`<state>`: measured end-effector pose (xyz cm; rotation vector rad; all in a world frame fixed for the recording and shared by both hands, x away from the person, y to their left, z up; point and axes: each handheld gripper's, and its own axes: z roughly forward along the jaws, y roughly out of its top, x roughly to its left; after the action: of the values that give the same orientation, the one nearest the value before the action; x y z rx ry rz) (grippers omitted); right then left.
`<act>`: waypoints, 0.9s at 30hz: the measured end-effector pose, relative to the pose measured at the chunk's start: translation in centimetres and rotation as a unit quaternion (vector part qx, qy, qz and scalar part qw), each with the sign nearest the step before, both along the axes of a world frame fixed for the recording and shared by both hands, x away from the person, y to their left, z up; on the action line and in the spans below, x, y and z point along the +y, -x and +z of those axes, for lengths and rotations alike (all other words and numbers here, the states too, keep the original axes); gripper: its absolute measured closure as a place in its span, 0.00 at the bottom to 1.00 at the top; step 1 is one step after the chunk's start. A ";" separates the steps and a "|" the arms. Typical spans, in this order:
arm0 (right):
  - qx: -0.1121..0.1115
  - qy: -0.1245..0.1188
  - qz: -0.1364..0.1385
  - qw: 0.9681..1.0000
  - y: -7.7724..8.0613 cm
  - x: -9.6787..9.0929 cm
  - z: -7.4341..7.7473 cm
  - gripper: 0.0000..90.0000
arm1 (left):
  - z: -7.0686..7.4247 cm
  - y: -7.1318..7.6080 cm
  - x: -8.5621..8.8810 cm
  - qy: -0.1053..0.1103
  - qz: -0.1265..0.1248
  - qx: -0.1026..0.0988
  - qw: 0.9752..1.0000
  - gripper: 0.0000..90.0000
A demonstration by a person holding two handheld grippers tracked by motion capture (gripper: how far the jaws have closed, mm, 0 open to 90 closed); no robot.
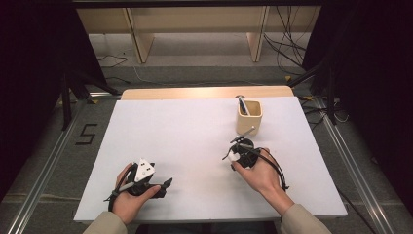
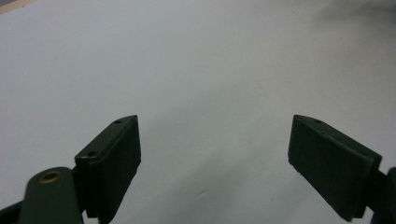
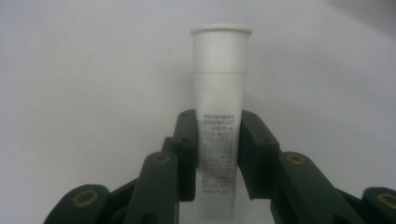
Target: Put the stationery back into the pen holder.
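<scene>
**Right gripper view: white tube clamped, holder waits just beyond**

Right gripper view shows the right gripper (image 3: 218, 154) with its two black jaws pressed against the sides of a white plastic tube (image 3: 219, 93). The tube is slim and cylindrical with a flared cap end pointing away from the camera, and carries small dark print along its lower body, too fine to read. In the high view the right gripper (image 1: 242, 152) is on the right side of the white table (image 1: 170, 146), just near of a beige square holder (image 1: 249, 118) that already has a metal-tipped tool (image 1: 242, 104) in it. The step looks like carrying the tube toward that holder; the next move probably calls for raising it over the rim, then letting go. The left gripper (image 2: 215, 163) rests at the near left, jaws spread wide with nothing between them.
</scene>
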<state>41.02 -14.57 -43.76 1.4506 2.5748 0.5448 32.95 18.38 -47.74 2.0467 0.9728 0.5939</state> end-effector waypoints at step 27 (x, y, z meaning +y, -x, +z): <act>-0.145 -0.101 -0.037 0.984 -1.5 -6.4 0.8 0.78 | 0.1 0.0 0.2 -0.001 0.001 0.001 1.000 0.19</act>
<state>42.51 -21.02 -42.92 1.3971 2.2847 0.9536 32.97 18.55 -47.67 2.0482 0.9755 0.5936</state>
